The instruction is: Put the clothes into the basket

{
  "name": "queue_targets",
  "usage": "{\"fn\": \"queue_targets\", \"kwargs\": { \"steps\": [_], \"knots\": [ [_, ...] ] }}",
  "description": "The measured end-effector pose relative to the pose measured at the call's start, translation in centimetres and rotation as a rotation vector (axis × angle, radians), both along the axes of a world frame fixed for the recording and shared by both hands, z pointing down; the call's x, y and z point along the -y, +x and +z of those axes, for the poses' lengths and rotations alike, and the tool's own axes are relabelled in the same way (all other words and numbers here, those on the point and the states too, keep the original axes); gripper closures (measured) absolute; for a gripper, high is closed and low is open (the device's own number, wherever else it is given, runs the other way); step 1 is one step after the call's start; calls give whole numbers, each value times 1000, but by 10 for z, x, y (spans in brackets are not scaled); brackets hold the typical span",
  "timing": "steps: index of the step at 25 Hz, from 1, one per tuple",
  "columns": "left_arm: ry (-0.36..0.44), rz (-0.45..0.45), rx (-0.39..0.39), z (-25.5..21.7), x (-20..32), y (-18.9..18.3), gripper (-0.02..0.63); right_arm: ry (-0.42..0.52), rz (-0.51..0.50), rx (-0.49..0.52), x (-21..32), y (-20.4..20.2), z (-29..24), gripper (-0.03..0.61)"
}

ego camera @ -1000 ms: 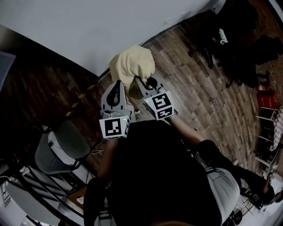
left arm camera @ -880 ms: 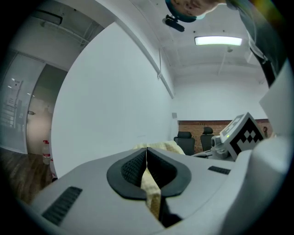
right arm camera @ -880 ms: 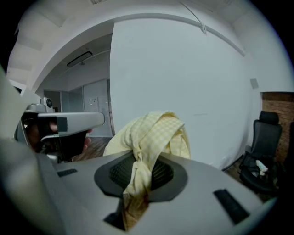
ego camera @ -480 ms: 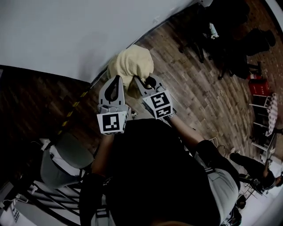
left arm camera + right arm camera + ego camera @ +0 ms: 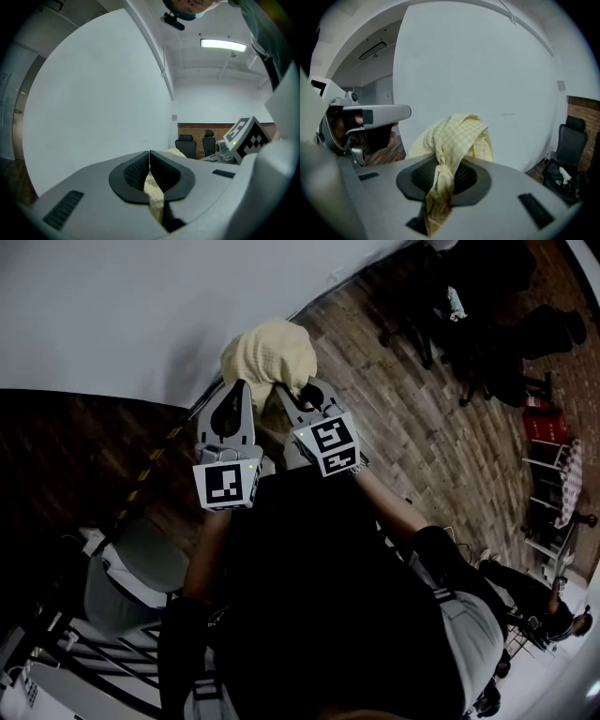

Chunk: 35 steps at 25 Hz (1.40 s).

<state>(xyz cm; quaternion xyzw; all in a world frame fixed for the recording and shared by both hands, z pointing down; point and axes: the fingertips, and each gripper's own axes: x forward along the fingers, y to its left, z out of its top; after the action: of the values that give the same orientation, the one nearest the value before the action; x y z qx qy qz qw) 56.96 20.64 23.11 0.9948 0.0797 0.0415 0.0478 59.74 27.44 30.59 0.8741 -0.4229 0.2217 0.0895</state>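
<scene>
- My left gripper (image 5: 149,161) is clamped shut on a thin fold of the yellow checked cloth (image 5: 154,194), which runs down between the pads.
- My right gripper (image 5: 440,176) is almost closed, pinching a twisted bunch of the same cloth; the rest billows up beyond the jaws.
- In the head view, both grippers sit side by side with the cloth bundled at their tips, held in the air over the wooden floor (image 5: 441,427) beside the white wall (image 5: 141,306).
</scene>
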Motion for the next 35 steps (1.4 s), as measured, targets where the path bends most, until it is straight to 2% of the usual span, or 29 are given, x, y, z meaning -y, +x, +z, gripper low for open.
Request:
{"fn": "queue_targets", "kwargs": {
  "steps": [6, 13, 22, 28, 35],
  "knots": [
    [33, -80, 25, 7, 5, 5, 599, -17, -99, 19, 9, 13, 13, 503],
    [7, -315, 44, 12, 15, 22, 599, -42, -331, 28, 17, 34, 27, 503],
    [12, -589, 53, 11, -18, 31, 599, -105, -610, 49, 2, 68, 58, 503],
    [14, -697, 74, 15, -35, 30, 600, -158, -698, 121, 0, 74, 95, 502],
    [17, -825, 111, 22, -28, 7, 598, -259, -763, 216, 9, 71, 148, 500]
  ]
}}
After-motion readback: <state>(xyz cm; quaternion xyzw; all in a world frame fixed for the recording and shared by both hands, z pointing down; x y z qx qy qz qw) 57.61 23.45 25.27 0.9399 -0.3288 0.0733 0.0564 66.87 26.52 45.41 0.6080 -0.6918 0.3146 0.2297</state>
